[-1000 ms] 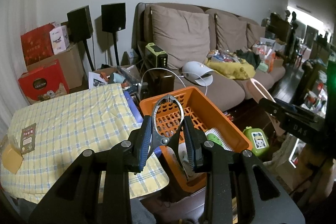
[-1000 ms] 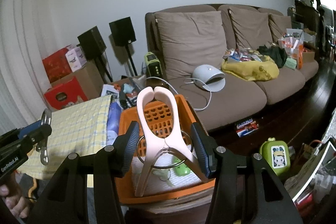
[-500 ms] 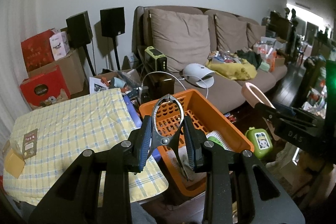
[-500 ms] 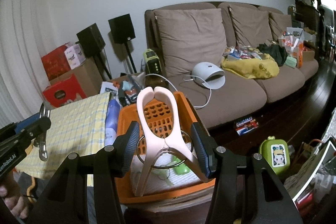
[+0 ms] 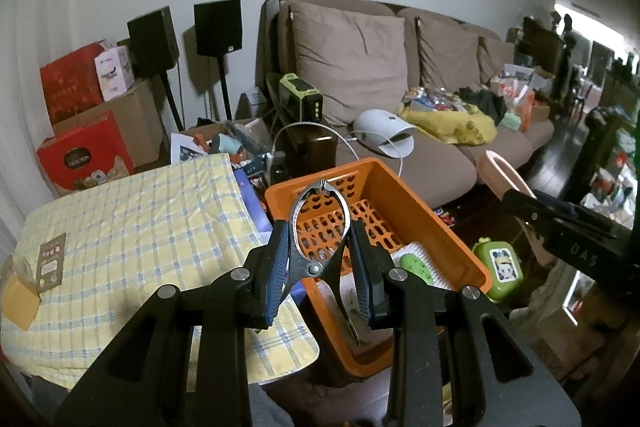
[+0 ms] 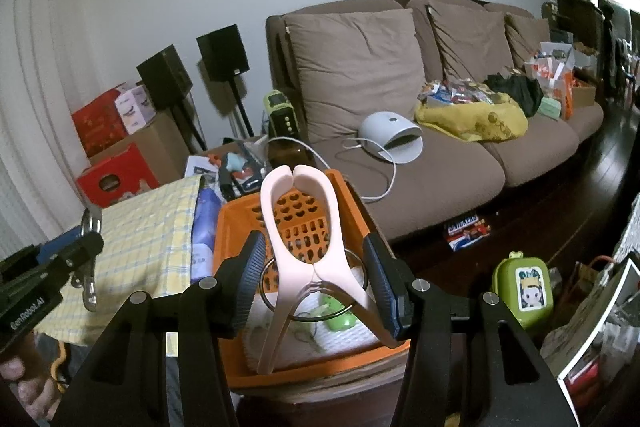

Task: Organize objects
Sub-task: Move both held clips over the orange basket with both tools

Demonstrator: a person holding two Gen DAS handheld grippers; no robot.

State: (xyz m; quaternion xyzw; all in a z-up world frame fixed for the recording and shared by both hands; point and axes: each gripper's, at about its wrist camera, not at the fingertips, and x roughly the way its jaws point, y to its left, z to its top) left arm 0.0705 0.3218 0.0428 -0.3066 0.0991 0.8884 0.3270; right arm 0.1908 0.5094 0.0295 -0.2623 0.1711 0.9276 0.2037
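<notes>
Holding silver metal spring clamp point(image 5: 319, 227) pinched in left gripper point(image 5: 320, 267), frame centre, above orange perforated plastic basket point(image 5: 432, 223); lower inside rim before letting go

Right view: right gripper point(image 6: 316, 281) clamped on pale pink plastic clip point(image 6: 300, 239), centre frame over basket; drop onto white mat point(image 6: 352, 337), avoid wall
</notes>
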